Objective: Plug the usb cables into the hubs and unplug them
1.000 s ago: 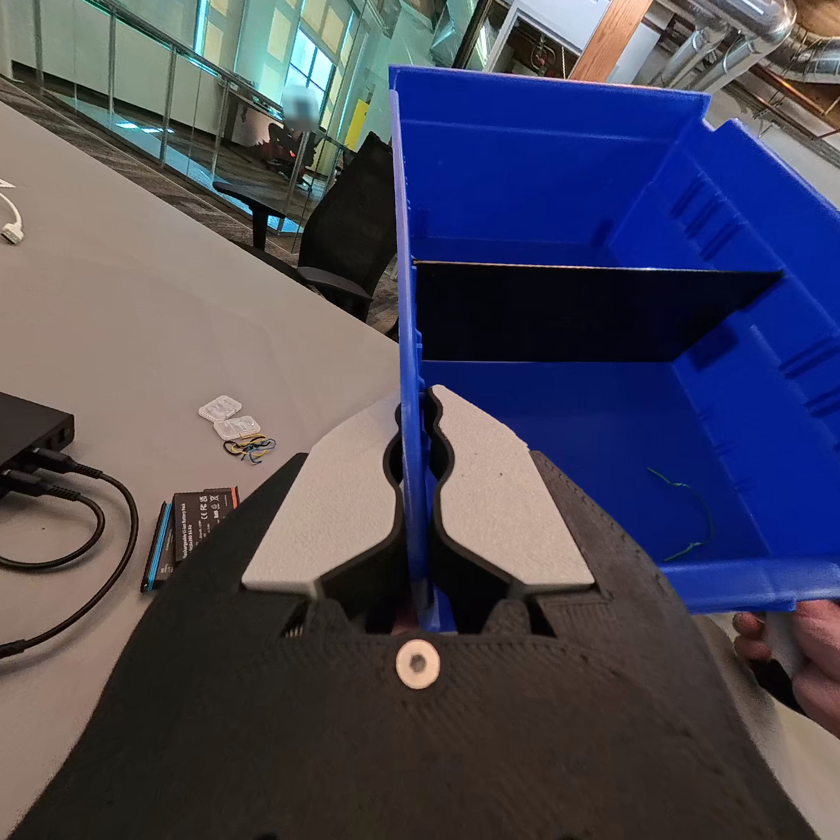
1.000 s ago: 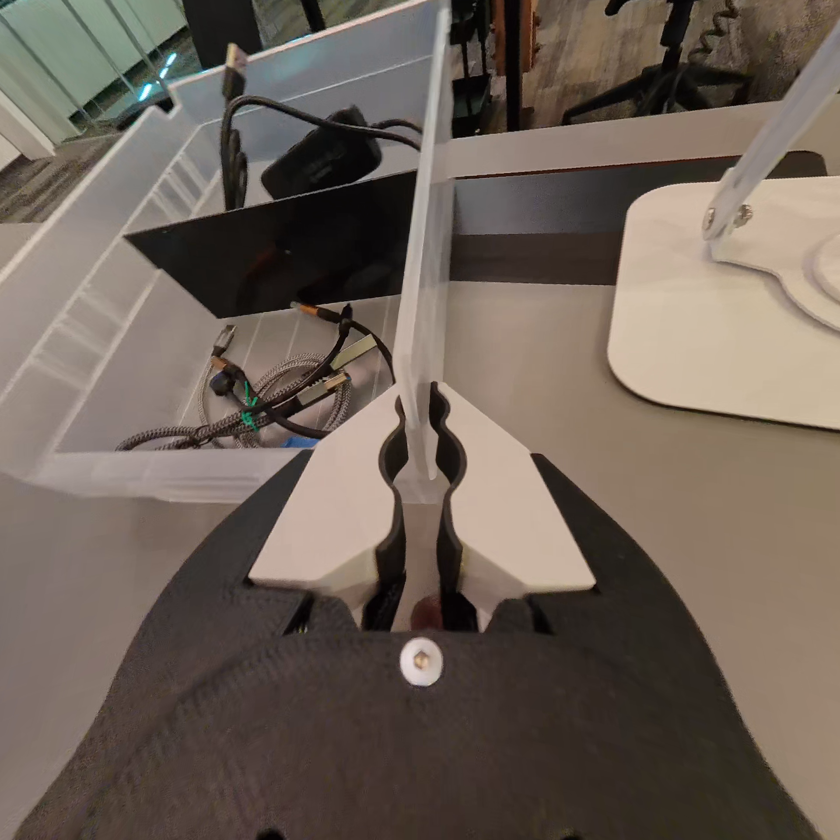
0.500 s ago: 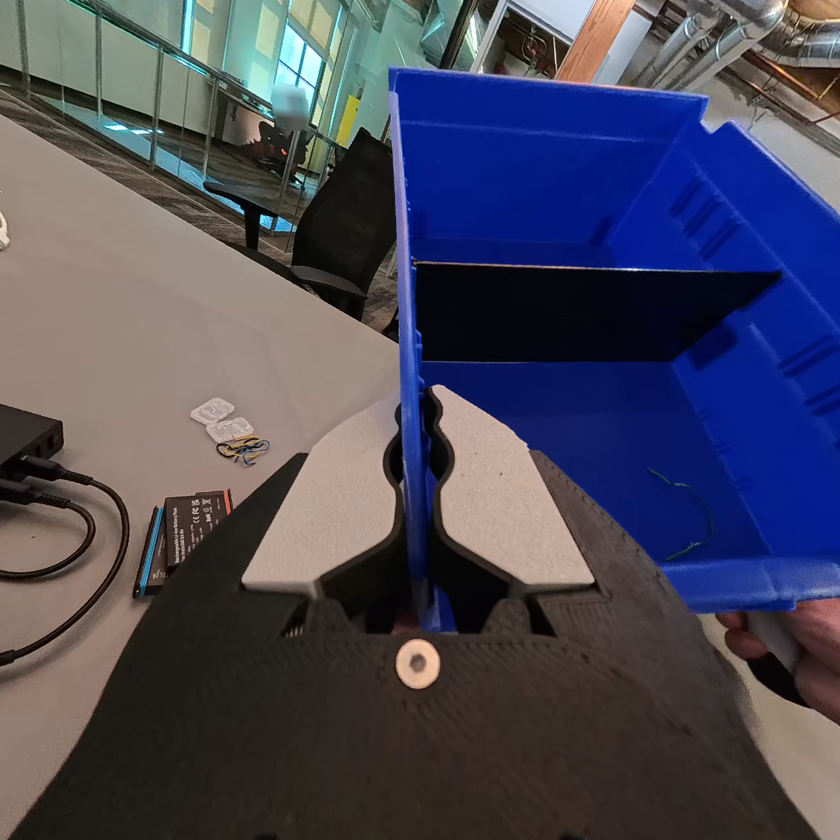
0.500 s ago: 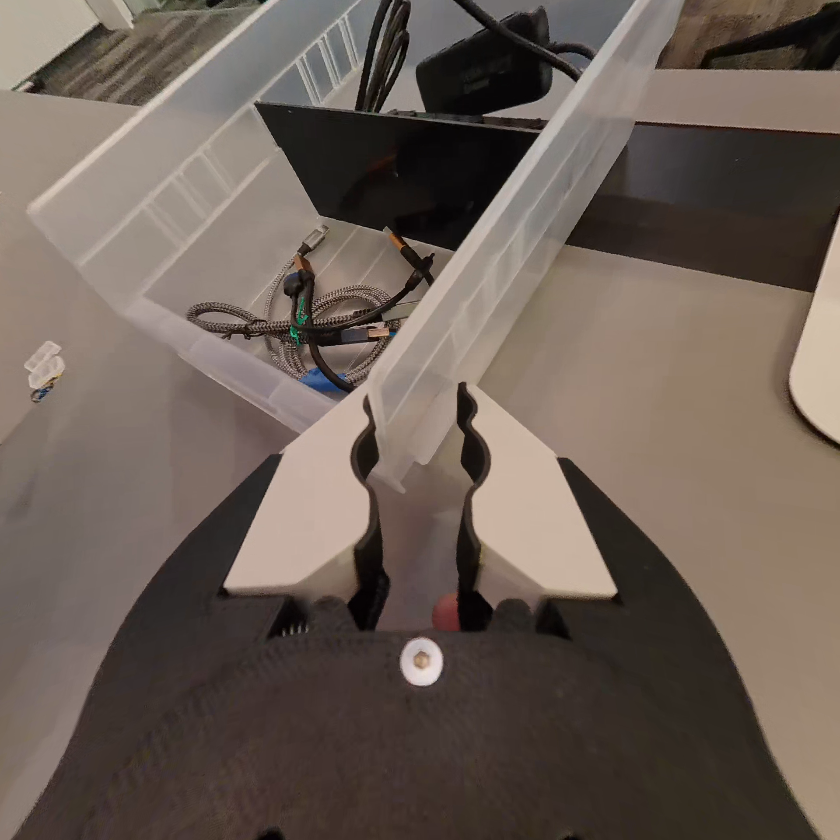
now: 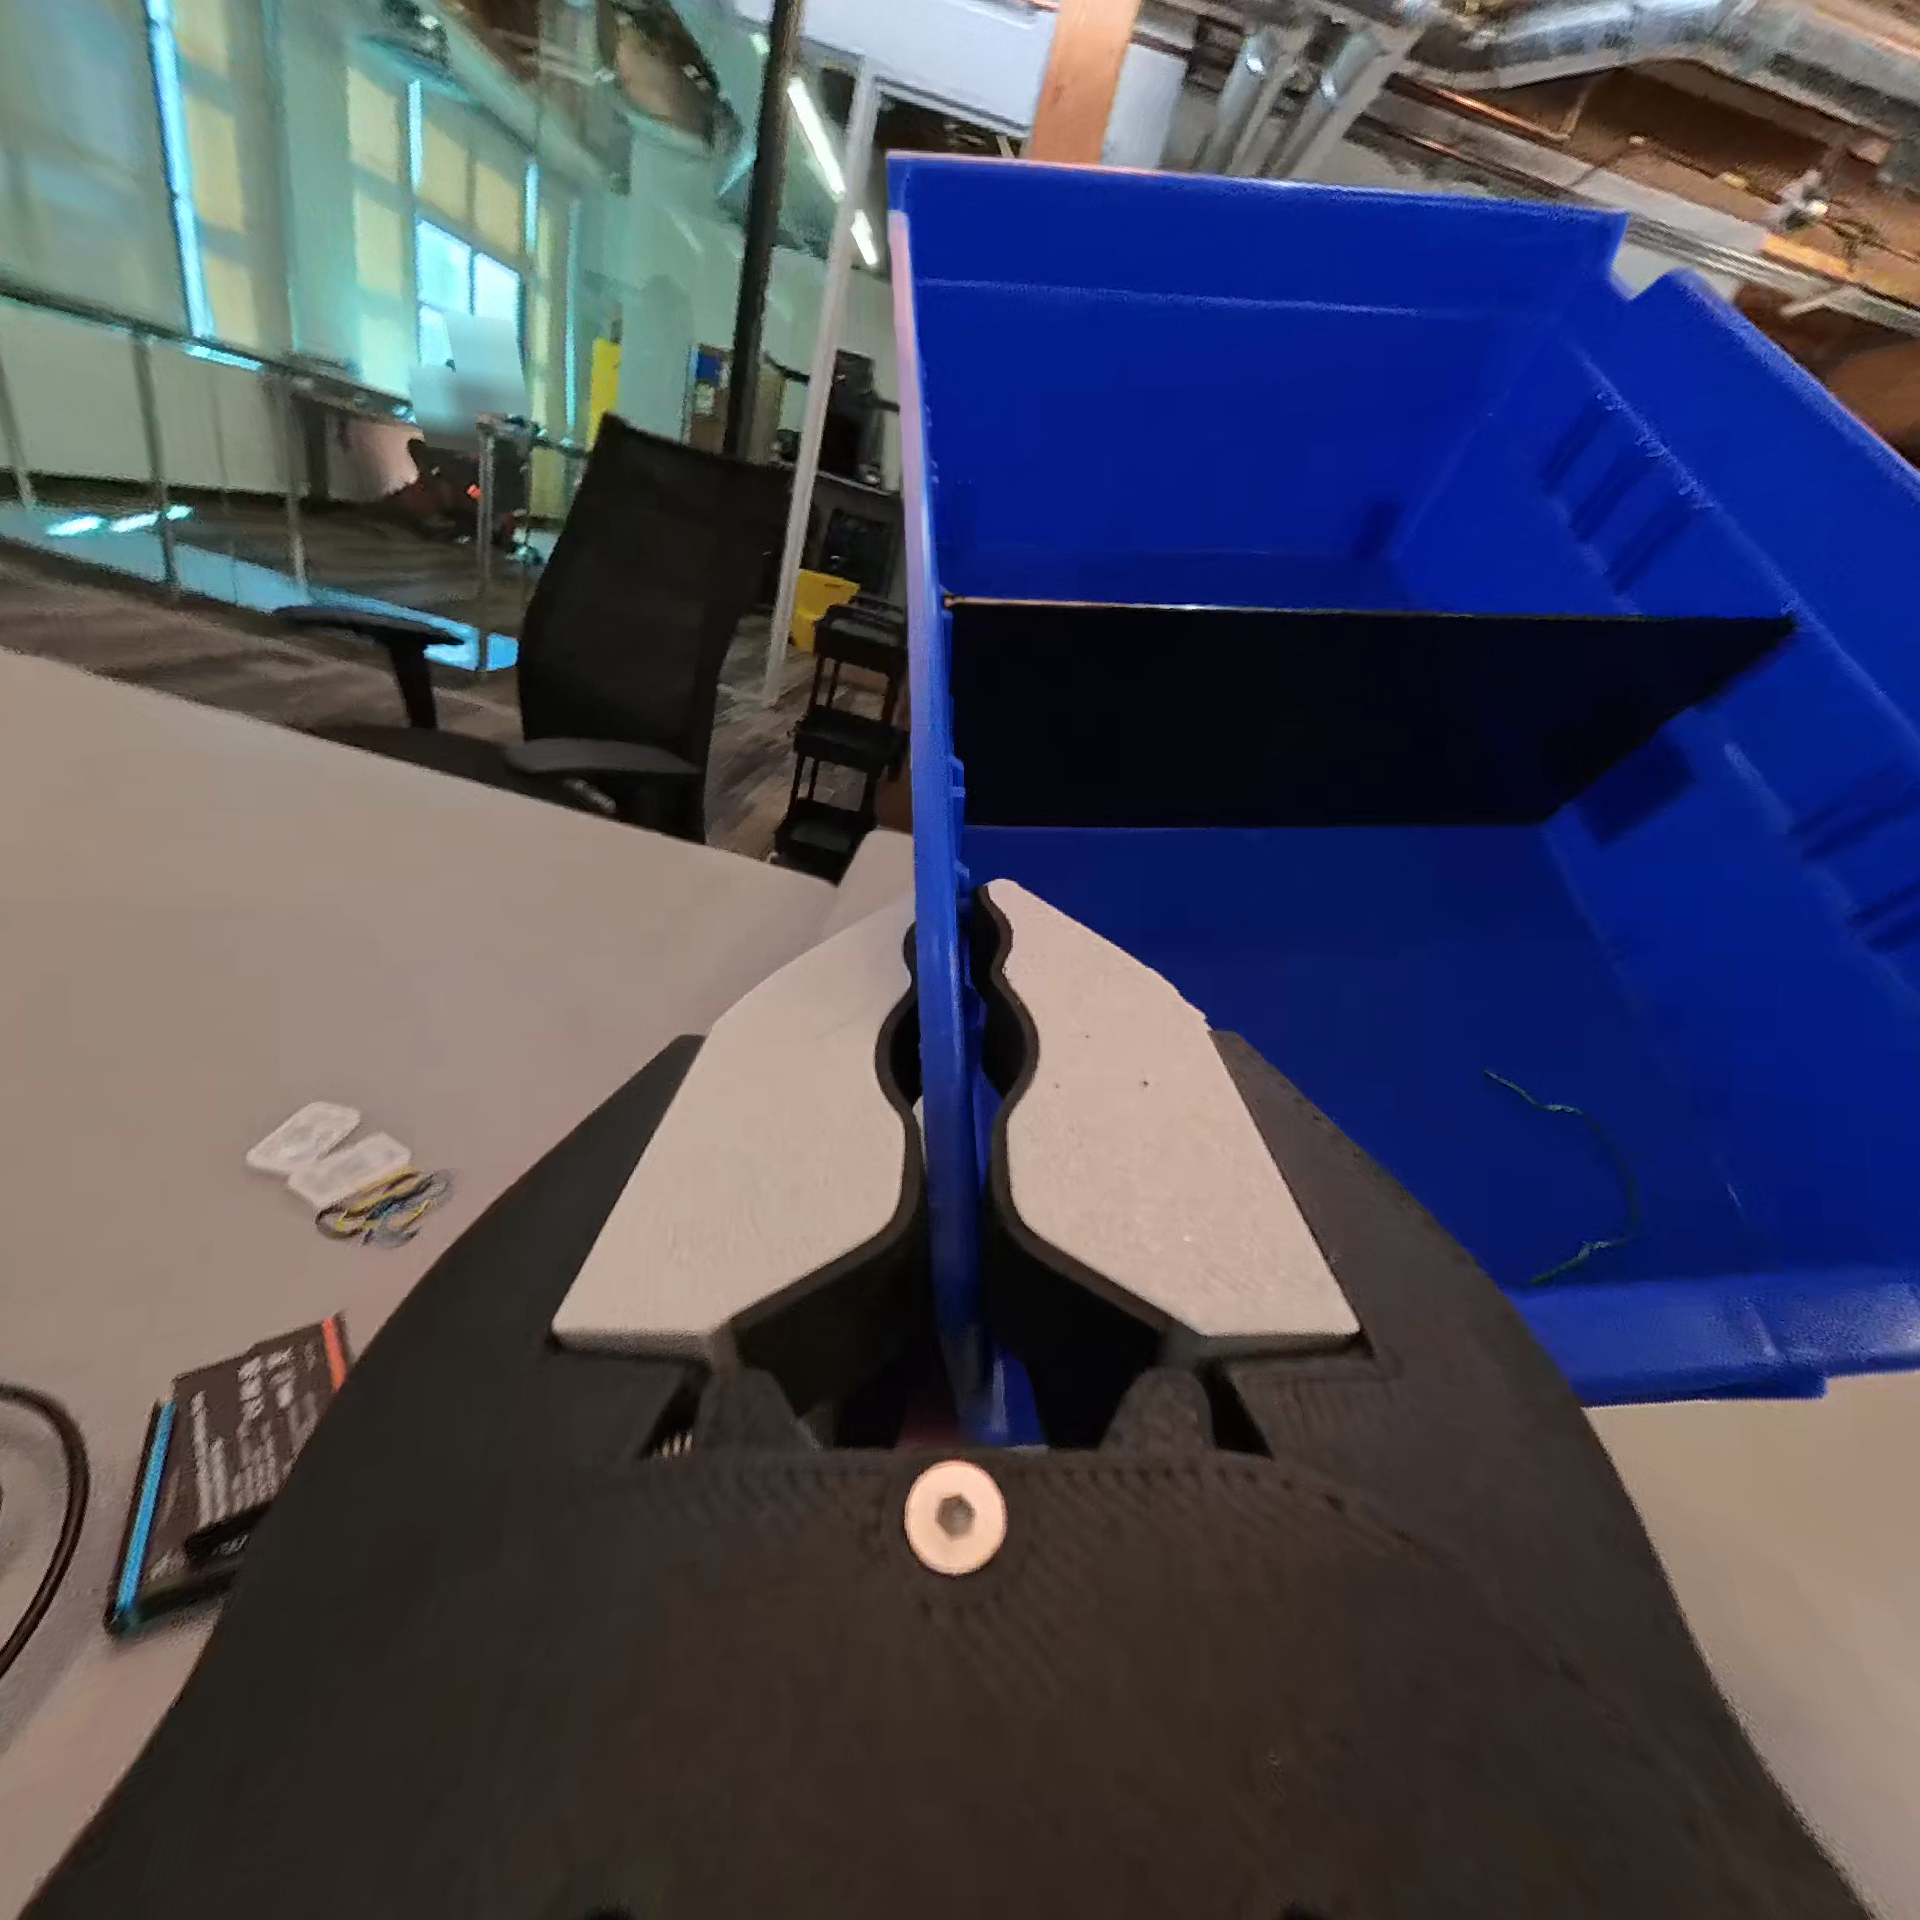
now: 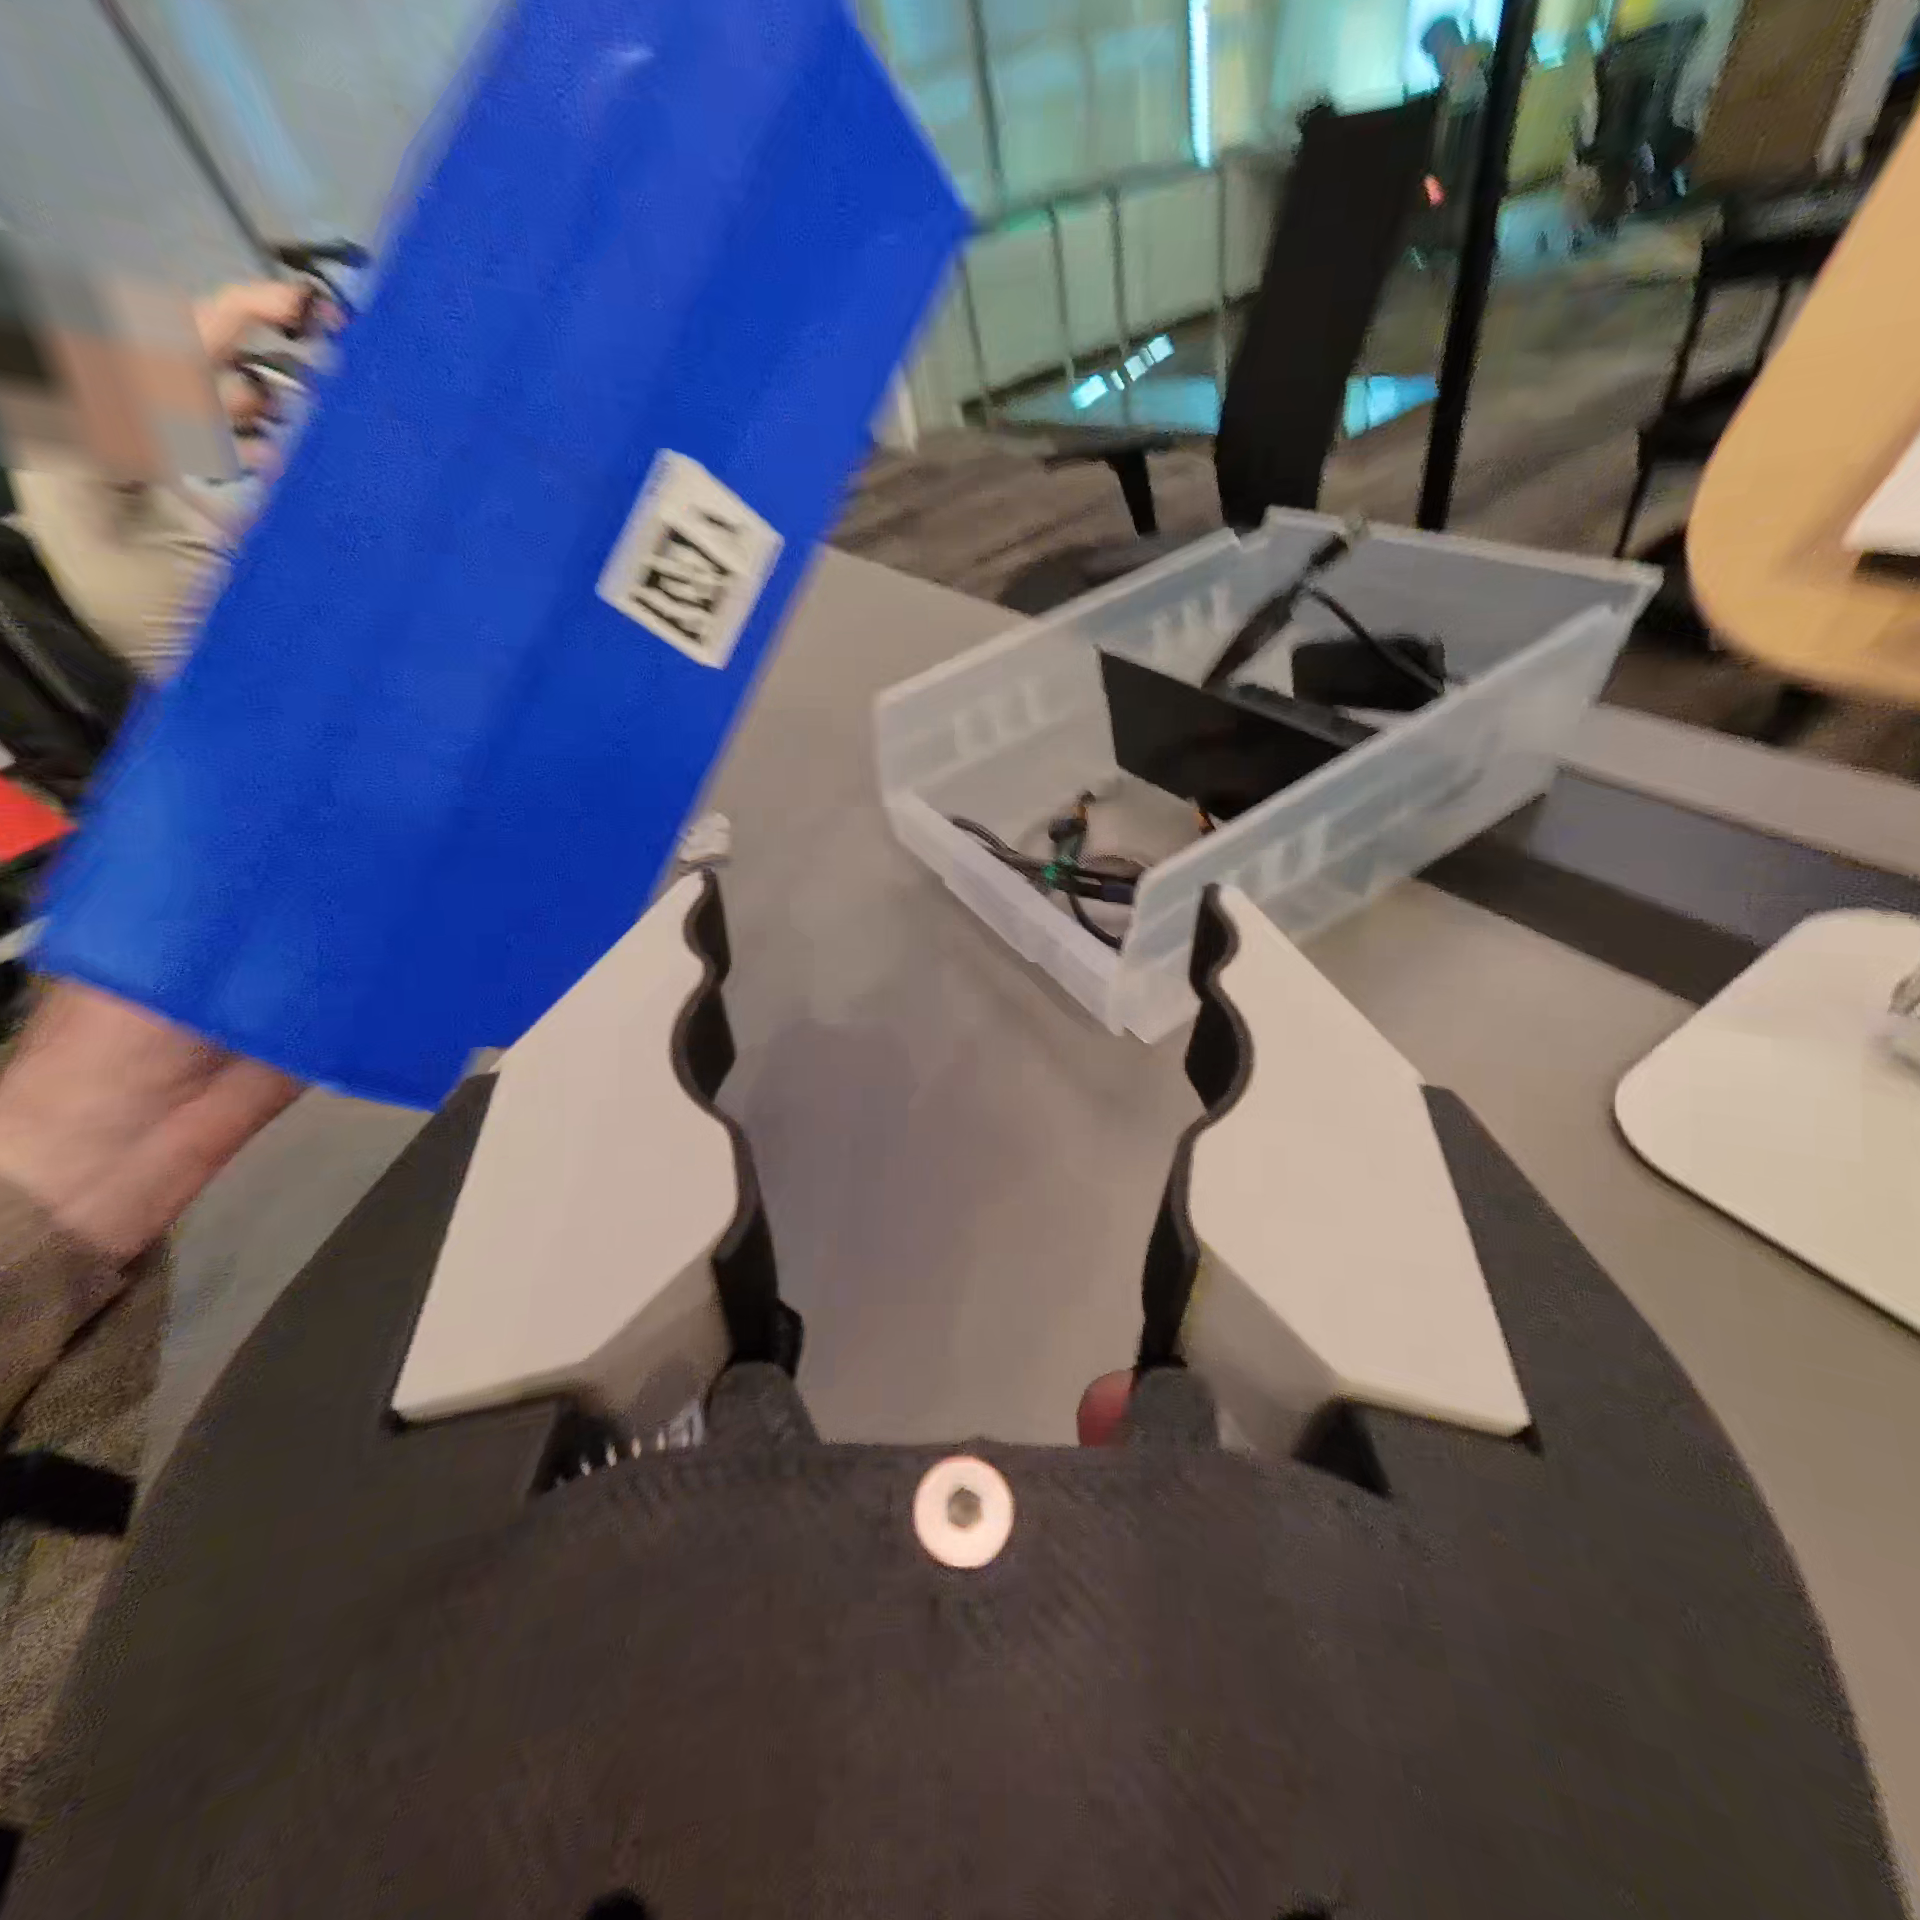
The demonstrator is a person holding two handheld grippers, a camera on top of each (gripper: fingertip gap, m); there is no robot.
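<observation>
My left gripper (image 5: 951, 914) is shut on the left wall of a blue bin (image 5: 1351, 436) and holds it in the air above the grey table. The bin has a black divider (image 5: 1351, 717) and a thin green wire tie (image 5: 1579, 1174) on its floor. The blue bin also shows in the right wrist view (image 6: 499, 582), tilted, with a white sticker on its underside. My right gripper (image 6: 956, 914) is open and empty, well back from a clear bin (image 6: 1299, 862) on the table. That bin holds bundled cables (image 6: 1070, 873) in front and a black hub (image 6: 1361, 660) behind its black divider.
On the table at left lie a black card with a blue edge (image 5: 218, 1475), clear plastic packets with rubber bands (image 5: 353, 1174), and a black cable loop (image 5: 62, 1486). A white lamp base (image 6: 1787, 1122) sits at right. A hand (image 6: 94, 1122) shows under the blue bin. There is about 30 cm between the tips of the two grippers.
My right gripper has let go of the clear bin's wall, opened wide and drawn back. My left gripper has lifted and swung the blue bin; the hub has left its view.
</observation>
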